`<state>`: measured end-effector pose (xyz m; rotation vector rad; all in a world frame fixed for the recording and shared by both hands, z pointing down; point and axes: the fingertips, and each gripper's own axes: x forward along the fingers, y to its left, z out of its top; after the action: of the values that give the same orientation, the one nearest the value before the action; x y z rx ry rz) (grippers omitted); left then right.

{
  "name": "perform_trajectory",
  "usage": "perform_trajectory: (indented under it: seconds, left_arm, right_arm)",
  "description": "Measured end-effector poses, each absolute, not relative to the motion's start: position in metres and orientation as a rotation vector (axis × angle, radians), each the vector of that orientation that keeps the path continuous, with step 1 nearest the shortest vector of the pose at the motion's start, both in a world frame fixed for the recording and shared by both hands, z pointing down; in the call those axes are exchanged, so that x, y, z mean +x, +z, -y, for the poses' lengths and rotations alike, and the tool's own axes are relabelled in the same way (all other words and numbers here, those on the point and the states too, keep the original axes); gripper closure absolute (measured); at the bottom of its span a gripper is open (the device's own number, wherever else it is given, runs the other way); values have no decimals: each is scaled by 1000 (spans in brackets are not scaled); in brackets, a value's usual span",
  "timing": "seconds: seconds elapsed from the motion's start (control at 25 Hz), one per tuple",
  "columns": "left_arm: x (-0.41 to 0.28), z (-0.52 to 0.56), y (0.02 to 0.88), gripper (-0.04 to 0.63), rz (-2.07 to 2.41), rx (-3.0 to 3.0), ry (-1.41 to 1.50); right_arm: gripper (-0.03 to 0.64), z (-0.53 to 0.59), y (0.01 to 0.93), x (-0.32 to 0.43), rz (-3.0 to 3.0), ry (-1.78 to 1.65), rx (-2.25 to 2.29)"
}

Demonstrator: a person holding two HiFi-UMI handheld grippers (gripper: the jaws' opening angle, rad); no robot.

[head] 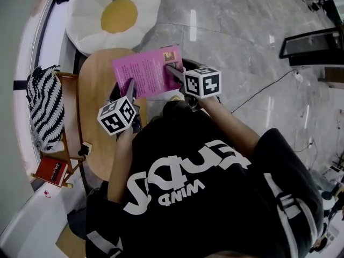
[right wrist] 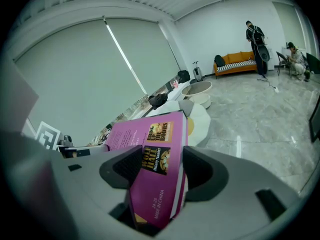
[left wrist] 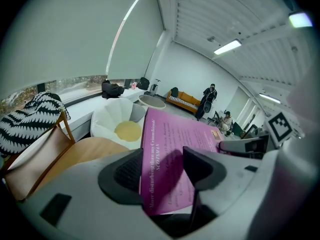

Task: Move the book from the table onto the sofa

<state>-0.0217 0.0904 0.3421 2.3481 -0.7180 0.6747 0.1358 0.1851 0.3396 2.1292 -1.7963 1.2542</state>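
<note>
Since we hold it two-handed, book (head: 146, 70): over the table (head: 97, 98), lifted clear.
Left gripper (head: 130, 86): clamped on its near edge, steadying.
Right gripper (head: 173, 70): clamped on its right corner, sharing weight.

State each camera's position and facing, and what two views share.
Head view: on the person's head, facing steeply down at the pink book; shirt, left gripper and right gripper show.
Left gripper view: on that gripper, facing along its fingers, shut on the book.
Right gripper view: likewise, at the book's other edge.
All share the book.
</note>
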Motion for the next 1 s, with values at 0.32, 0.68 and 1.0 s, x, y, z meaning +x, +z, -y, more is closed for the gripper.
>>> perform_trajectory:
  seconds: [0.32,0.68,1.0]
  left_arm:
    - [11,-105,342,337,720,2371,674]
    - [33,-108,340,337,734,2400,695]
    - [61,-94,348,337,709,2415,707]
  right_arm:
    - [362,-200,343,169,1812,1244,2152]
    - [362,-203,345,190,1824,1261,2182]
    - [362,-194,357,216,1794,1291,2208]
